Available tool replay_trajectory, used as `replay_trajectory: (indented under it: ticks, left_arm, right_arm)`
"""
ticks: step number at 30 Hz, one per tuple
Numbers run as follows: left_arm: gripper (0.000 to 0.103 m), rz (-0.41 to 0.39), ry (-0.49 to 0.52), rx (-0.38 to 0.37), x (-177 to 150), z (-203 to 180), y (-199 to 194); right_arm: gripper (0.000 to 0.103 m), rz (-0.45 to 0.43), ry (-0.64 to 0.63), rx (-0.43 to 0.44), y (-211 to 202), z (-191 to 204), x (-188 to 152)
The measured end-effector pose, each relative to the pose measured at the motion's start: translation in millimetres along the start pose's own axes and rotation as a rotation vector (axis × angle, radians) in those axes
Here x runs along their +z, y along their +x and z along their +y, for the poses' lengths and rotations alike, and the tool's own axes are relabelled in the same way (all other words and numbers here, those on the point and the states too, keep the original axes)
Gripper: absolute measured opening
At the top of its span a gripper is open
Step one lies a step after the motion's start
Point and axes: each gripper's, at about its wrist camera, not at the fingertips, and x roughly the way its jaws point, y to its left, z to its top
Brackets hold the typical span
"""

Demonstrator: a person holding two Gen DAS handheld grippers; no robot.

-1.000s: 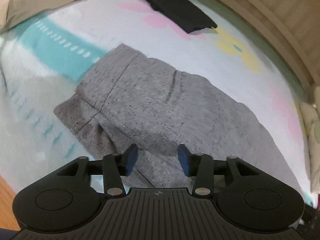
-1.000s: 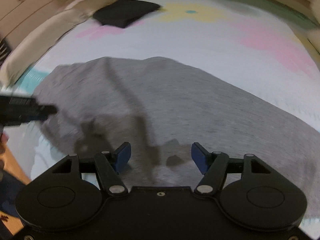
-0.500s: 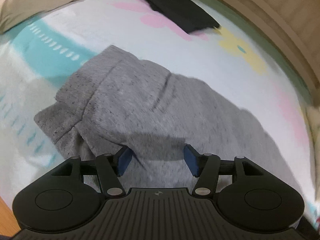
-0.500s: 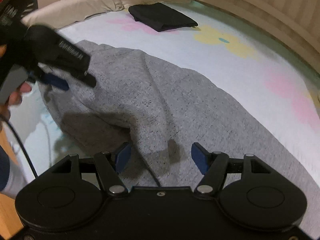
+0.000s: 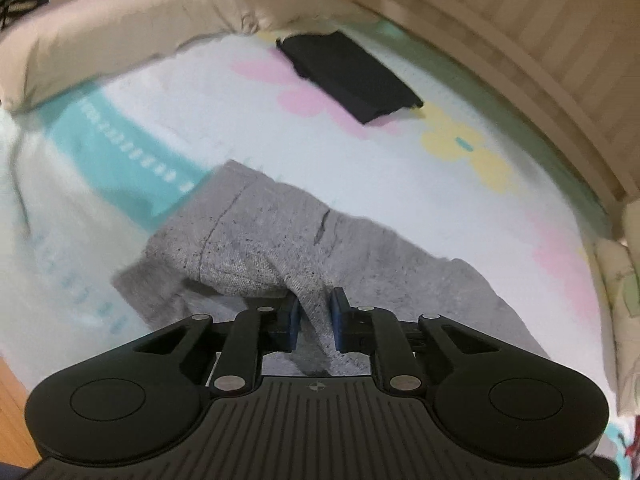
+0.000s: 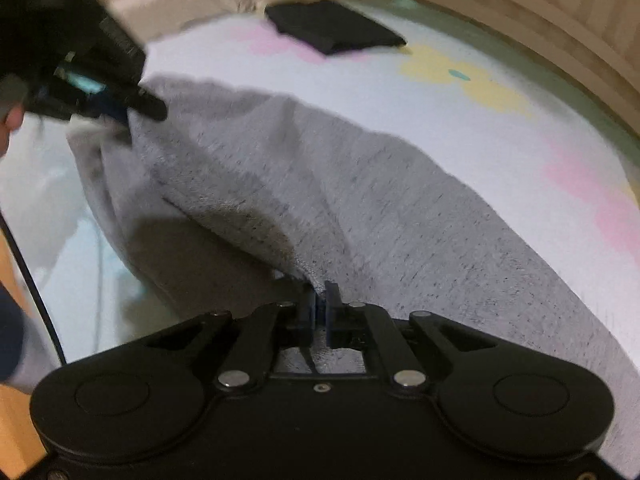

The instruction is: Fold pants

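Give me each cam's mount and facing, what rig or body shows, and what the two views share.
Left wrist: on the left gripper, looking forward across the bed; its fingers pinch the grey pants.
Right wrist: on the right gripper, shut on the pants, facing the same way; the left gripper and a bit of hand show upper left.
Shared: pants, folded black garment, flowered sheet.

Soft indoor light, motion-blurred fisheye edges
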Motion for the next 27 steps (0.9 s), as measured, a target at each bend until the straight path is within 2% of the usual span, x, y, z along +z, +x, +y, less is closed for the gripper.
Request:
replay_trajectory:
  ticks: [4, 8, 10, 11, 13, 14, 16, 18, 20, 22, 24, 27]
  left_arm:
    - [0.016, 0.029, 0.015, 0.043, -4.8, 15.7, -1.7]
    - [0.015, 0.083, 0.029, 0.194, -11.0, 34.7, 21.0]
    - [0.015, 0.119, -0.009, 0.238, -11.0, 45.6, 30.5]
    - [0.015, 0.112, -0.045, 0.235, -10.1, 52.3, 28.6]
    - [0.015, 0.064, -0.083, 0.228, -5.8, 58.0, 17.4]
    - [0.015, 0.013, -0.081, 0.244, -4.1, 56.8, 8.9]
    - [0.015, -0.094, -0.026, 0.282, 0.5, 45.6, -6.8]
    - [0.017, -0.152, 0.040, 0.274, 4.2, 27.9, -11.8]
    - [0.019, -0.145, 0.115, 0.226, 6.4, 7.9, -6.6]
    - [0.023, -0.107, 0.170, 0.168, 4.3, -9.7, 3.8]
    - [0.024, -0.054, 0.228, 0.123, -1.3, -27.7, 20.1]
    - [0.024, 0.031, 0.296, 0.082, -15.6, -46.8, 41.4]
  right_arm:
    - [0.009, -0.018, 0.003, 0.071, -14.7, 2.1, -2.7]
    - [0.010, 0.014, -0.110, 0.051, 0.4, 24.0, -11.3]
    - [0.010, 0.061, -0.119, 0.044, 14.6, 29.9, -17.3]
    - [0.012, 0.074, -0.120, 0.041, 20.6, 31.9, -19.2]
    - [0.019, 0.038, -0.138, 0.029, 20.0, 35.1, -23.3]
    - [0.023, 0.033, -0.154, 0.035, 17.9, 36.7, -23.1]
    - [0.024, 0.029, -0.160, 0.067, 11.4, 35.9, -20.7]
    - [0.031, 0.021, -0.142, 0.093, 4.5, 32.2, -17.6]
    - [0.032, -0.004, -0.117, 0.106, -4.2, 25.3, -15.5]
    - [0.033, -0.026, -0.076, 0.117, -12.6, 14.9, -12.2]
    - [0.044, -0.031, -0.004, 0.109, -17.2, -0.8, -7.4]
    - [0.047, -0.039, 0.123, 0.023, -13.6, -27.7, -5.3]
